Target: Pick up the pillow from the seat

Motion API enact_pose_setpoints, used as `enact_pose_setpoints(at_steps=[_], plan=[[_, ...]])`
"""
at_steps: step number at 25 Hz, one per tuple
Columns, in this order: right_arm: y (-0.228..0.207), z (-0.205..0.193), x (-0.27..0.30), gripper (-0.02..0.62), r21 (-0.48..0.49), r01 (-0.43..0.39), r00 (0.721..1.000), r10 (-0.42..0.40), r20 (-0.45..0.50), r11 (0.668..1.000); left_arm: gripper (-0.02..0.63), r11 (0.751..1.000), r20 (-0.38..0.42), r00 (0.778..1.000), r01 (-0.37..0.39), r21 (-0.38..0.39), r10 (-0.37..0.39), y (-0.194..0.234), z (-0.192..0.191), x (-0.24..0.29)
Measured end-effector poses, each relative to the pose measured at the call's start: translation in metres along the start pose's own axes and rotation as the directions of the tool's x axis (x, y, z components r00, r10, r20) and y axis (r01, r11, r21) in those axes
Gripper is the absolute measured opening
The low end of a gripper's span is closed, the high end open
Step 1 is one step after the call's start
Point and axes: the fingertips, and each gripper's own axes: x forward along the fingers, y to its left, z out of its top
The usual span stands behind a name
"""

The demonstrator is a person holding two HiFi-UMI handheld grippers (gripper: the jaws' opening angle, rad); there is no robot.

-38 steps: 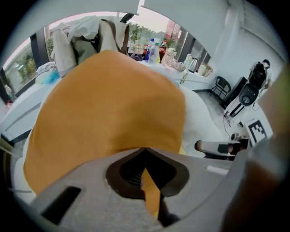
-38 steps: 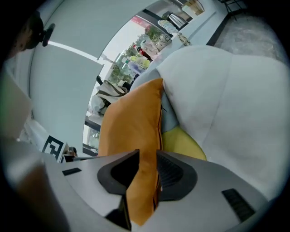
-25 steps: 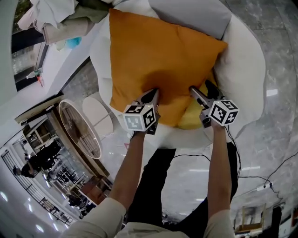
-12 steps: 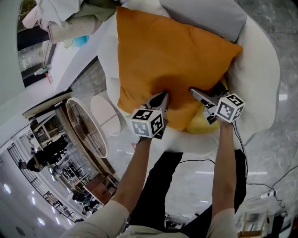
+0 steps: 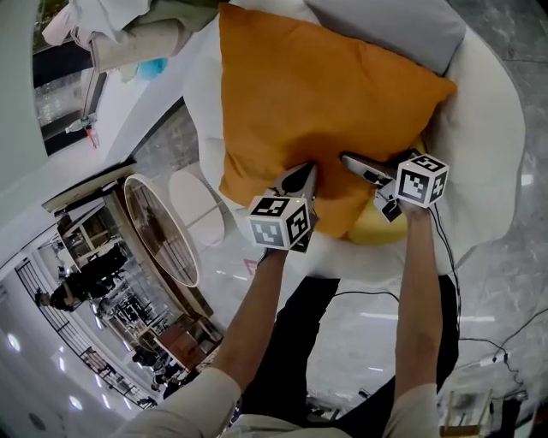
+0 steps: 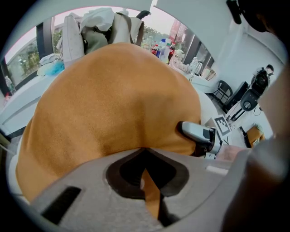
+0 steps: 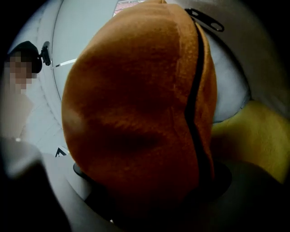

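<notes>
Orange pillow (image 5: 325,94) is pinched at its edge by the left claw (image 5: 304,173).

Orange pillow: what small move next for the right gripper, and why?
Probably close the right gripper on the orange pillow: its jaws have just been opening, the pillow's zipped edge fills the gap, and the left gripper already pinches a fold.

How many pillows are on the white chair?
3: an orange pillow in the middle, a grey pillow behind it at the top, a yellow pillow partly under its lower corner. Others may be hidden beneath.
</notes>
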Motion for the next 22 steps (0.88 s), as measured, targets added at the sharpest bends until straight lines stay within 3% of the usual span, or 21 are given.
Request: enact_pose_setpoints(at_steps=[4,7,14,22], plan=[[0.013,0.004,-0.005,0.518,-0.012,0.036,0.999,-0.036,0.024,0.999,0.009,1.0,0.021,1.0,0.016,0.006,-0.016,-0.001,-0.001,0.001],[0.023,0.004,-0.009,0.419,-0.001,0.082,0.996,-0.082,0.035,0.997,0.009,1.0,-0.003,1.0,-0.005,-0.006,0.005,-0.004,0.0,-0.009],[0.063,0.002,-0.012,0.296,-0.03,0.201,0.979,-0.199,0.05,0.979,0.009,1.0,0.024,1.0,0.003,-0.013,-0.003,-0.004,0.005,-0.04],[0.112,0.002,-0.007,0.227,-0.053,0.317,0.948,-0.315,0.035,0.947,0.009,1.0,0.041,0.999,0.006,-0.028,-0.005,0.001,0.015,-0.081]])
